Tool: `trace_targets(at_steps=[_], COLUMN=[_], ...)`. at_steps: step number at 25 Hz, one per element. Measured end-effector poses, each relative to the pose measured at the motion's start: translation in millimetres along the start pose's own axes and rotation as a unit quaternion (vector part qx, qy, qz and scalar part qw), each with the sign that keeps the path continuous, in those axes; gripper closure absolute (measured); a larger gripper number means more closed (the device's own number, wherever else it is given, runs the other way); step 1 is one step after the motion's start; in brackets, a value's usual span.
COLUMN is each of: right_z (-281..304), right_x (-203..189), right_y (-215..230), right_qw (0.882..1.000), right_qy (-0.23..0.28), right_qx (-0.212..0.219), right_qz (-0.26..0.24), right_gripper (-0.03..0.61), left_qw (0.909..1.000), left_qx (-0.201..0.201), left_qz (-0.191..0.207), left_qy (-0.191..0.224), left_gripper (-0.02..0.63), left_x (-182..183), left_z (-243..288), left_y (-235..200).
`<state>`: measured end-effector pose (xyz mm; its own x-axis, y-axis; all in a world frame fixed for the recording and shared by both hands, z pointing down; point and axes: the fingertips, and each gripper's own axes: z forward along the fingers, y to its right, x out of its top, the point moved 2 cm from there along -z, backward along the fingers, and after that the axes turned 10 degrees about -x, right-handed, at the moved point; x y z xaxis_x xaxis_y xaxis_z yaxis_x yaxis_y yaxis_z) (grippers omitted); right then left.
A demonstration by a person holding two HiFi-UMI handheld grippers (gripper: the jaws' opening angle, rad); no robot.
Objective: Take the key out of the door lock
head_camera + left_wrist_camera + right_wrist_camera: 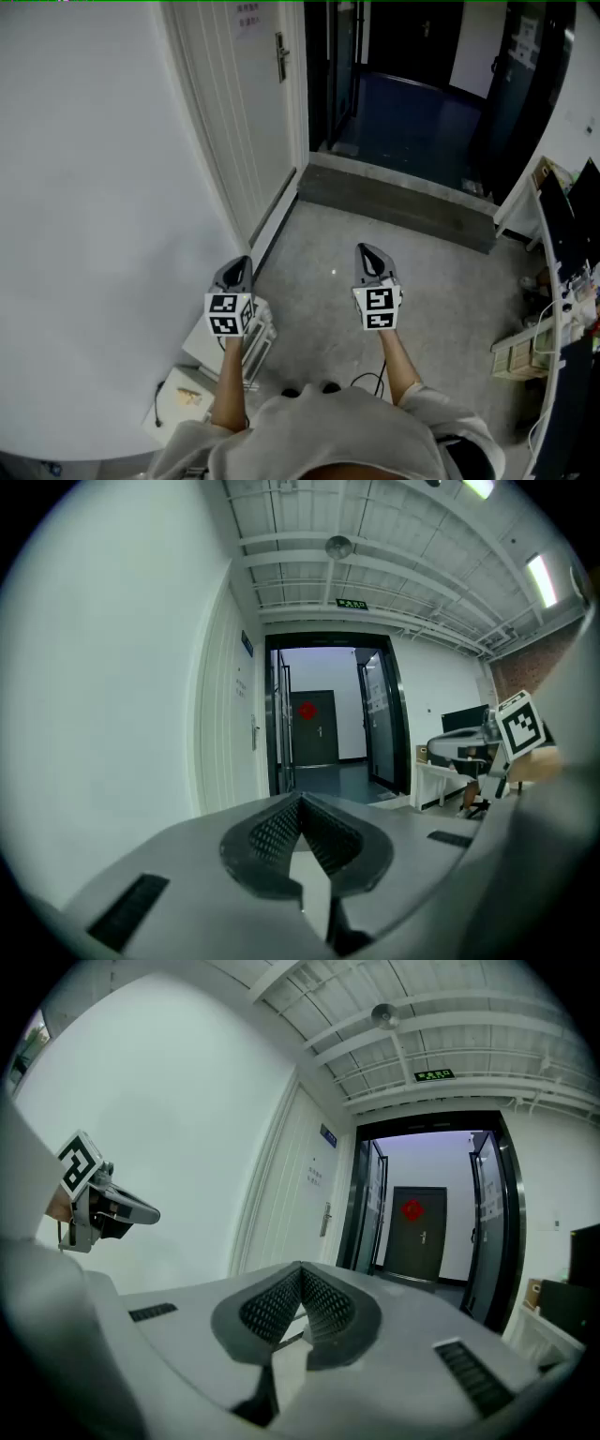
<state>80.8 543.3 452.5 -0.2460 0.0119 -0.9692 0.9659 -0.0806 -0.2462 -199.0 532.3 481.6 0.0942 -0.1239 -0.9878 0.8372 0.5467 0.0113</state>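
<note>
The white door [246, 103] stands on the left wall, far ahead of me, with a metal handle and lock plate [280, 56] on its edge. I cannot make out a key at this distance. The handle [254, 733] is small in the left gripper view, and the handle [326, 1219] is just as small in the right gripper view. My left gripper [241, 266] and right gripper [368, 253] are held side by side at waist height, both pointing forward. Both are shut with nothing between their jaws. The left gripper [101, 1206] also appears at the left edge of the right gripper view.
A dark open doorway [412, 84] lies ahead, behind a grey threshold step [394, 206]. A white desk [548, 309] with a monitor and clutter runs along the right. White boxes [202, 370] sit by the wall at my lower left, and a cable [370, 382] lies on the floor.
</note>
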Motion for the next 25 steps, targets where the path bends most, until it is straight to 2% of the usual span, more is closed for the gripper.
trace_targets(at_steps=[14,25], right_z=[-10,0], right_x=[-16,-36], right_y=[33,66], right_qw=[1.0,0.999], right_qy=[0.001,-0.004], right_qx=[0.005,0.031], right_qz=[0.008,0.006], right_gripper=[0.554,0.555], left_qw=[1.0,0.9997], left_qx=[0.003,0.02], left_qz=[0.002,-0.008], left_qy=[0.001,-0.006], left_gripper=[0.595,0.595], left_x=[4,-3], left_z=[16,43], left_y=[36,70])
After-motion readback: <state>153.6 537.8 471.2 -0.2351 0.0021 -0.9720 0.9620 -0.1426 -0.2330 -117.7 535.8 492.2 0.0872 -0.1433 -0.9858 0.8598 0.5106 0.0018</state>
